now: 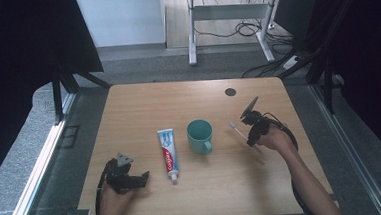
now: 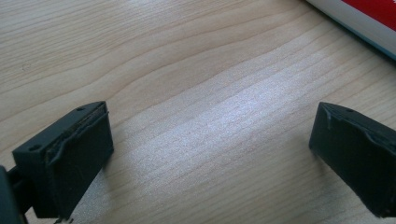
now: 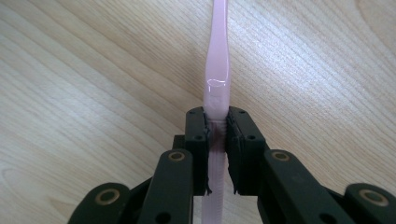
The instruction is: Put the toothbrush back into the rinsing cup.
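The right claw (image 3: 217, 135) is clamping the pink toothbrush (image 3: 217, 70) mid-handle just above the worktop (image 1: 128, 106), probably for the teal cup (image 1: 199, 135) (left claw (image 2: 210, 158) is idling wide).

toothbrush (image 3: 218, 70): light pink and a bit see-through, with a shiny spot; its head looks white in the high view (image 1: 233, 126).
cup (image 1: 200, 135): blue-green all over, inside, outside and handle.
toothpaste tube (image 1: 168, 154): white, with a red patch, blue at the top end and a white cap.
surface (image 1: 143, 105): pale wood with wavy brown lines; one small dark round spot near the far edge.
right gripper (image 3: 217, 140): black jaws, with small gold rings on the arms.
left gripper (image 2: 210, 154): black jaws; a grey plate on top in the high view.
floor (image 1: 141, 65): grey.
wall (image 1: 123, 21): pale blue-white.
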`<move>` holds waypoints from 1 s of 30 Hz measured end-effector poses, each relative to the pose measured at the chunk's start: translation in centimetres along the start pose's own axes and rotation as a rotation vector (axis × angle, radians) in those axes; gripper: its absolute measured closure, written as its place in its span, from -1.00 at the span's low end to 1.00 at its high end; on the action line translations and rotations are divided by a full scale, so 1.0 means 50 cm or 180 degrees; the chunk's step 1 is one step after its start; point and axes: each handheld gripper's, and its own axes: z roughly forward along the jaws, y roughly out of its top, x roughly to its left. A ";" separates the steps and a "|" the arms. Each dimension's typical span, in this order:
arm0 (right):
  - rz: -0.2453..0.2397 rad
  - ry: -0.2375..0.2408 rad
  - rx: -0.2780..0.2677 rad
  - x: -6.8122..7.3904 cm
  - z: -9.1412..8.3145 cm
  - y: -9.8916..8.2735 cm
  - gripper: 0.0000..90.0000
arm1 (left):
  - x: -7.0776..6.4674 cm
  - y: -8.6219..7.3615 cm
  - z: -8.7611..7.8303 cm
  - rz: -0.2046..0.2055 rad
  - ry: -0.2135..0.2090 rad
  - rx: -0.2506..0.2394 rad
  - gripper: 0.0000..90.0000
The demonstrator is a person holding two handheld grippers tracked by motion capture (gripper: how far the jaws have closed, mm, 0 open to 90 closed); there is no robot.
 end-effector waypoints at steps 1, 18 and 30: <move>-0.0007 0.0013 -0.0029 0.001 -0.003 -0.001 0.75 | 0.000 0.000 0.000 0.0000 0.0000 0.0000 -1.00; -0.0125 0.0077 -0.0448 0.016 -0.049 -0.022 0.75 | -0.001 0.001 0.001 0.0005 -0.0003 0.0000 -1.00; -0.0240 0.0075 -0.0862 0.033 -0.083 -0.033 0.75 | -0.001 0.001 0.001 0.0005 -0.0003 0.0000 -1.00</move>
